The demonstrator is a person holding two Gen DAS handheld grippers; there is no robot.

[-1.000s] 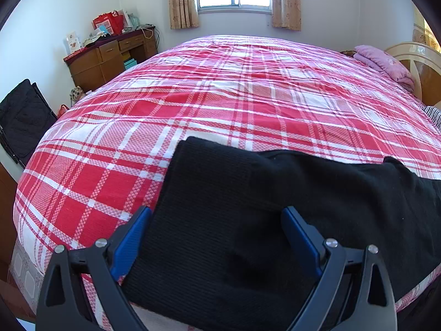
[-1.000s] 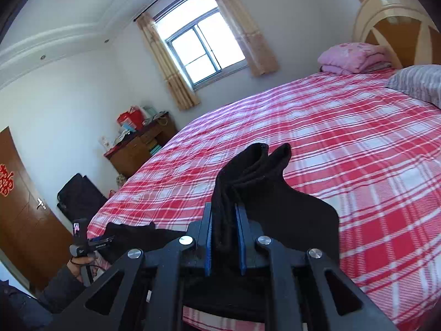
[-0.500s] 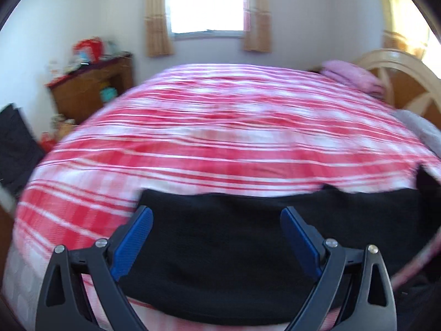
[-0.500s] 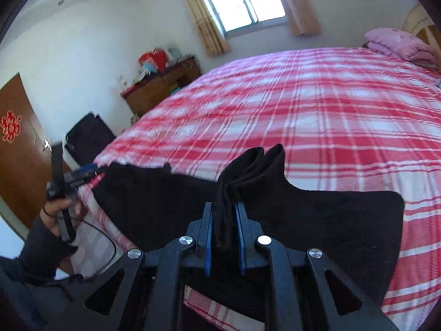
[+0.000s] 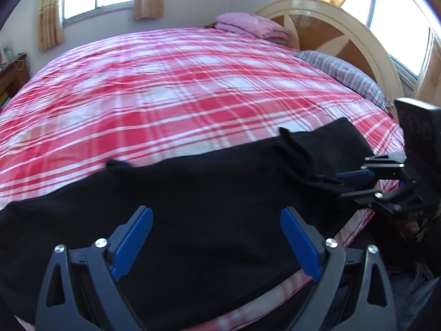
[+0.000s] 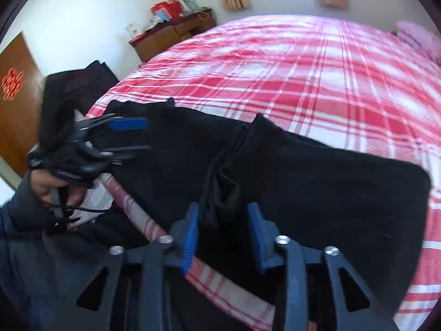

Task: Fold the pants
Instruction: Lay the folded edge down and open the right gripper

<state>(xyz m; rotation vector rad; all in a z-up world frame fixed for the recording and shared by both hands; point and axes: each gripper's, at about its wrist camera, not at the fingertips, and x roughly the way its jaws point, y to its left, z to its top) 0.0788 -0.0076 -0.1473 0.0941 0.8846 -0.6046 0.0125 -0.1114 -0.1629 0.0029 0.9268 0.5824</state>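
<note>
Left wrist view: a bed (image 5: 193,88) covered in a red and white plaid blanket is shown, with black pants (image 5: 193,207) spread flat along its near edge. A pink folded blanket (image 5: 248,27) and a grey striped pillow (image 5: 341,74) are seen by the curved headboard (image 5: 344,30). The left gripper (image 5: 216,237) is held wide open above the pants, nothing between its blue pads. Right wrist view: the right gripper (image 6: 224,231) is seen with its jaws opening, a bunched fold of the pants (image 6: 303,182) between them, the right pad clear of the cloth. A wooden dresser (image 6: 171,35) is visible against the far wall.
</note>
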